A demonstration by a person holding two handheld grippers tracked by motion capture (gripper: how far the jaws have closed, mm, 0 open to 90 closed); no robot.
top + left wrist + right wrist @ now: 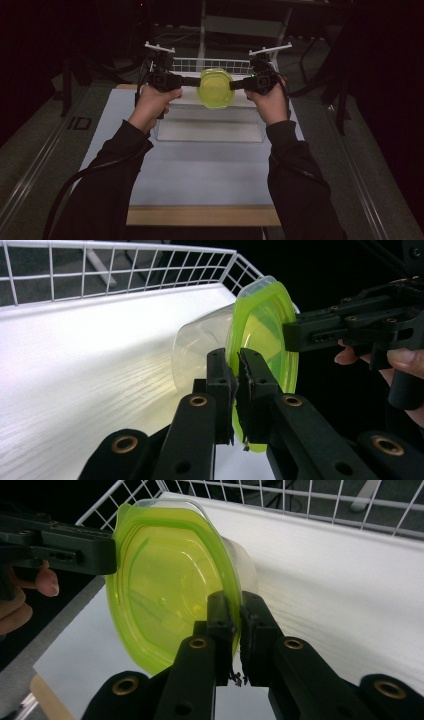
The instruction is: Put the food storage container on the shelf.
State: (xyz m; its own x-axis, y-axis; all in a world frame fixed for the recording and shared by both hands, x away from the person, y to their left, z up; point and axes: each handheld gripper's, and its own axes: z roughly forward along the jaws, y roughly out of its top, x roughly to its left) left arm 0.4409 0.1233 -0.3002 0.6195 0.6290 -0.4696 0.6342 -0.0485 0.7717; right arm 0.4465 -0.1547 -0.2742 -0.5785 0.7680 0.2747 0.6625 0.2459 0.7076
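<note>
Together, two hand-held grippers carry a small clear plastic tub with a translucent lime-green lid [215, 88] in the air, above a clear rectangular box [209, 131] that stands on the white worktop [200, 170]. Behind it runs a white wire-mesh basket [200, 64].

The tub is turned on its side, so the lid faces the person and the clear body points away toward the basket. Each gripper comes in level from its own side and pinches the lid's rim at opposite edges. Holding it at both edges likely keeps the light tub from swinging or twisting while it hangs over the box.

The left gripper [235, 375] has its jaws clenched almost fully together on the thin green rim; in the left gripper view the rim passes between the two black pads with no gap visible. The right gripper [237, 615] is closed just as tightly on the opposite edge of the rim, with the clear body of the tub just beyond it. A person's left hand [152, 100] and right hand [272, 102], in dark sleeves, hold the gripper handles.
</note>
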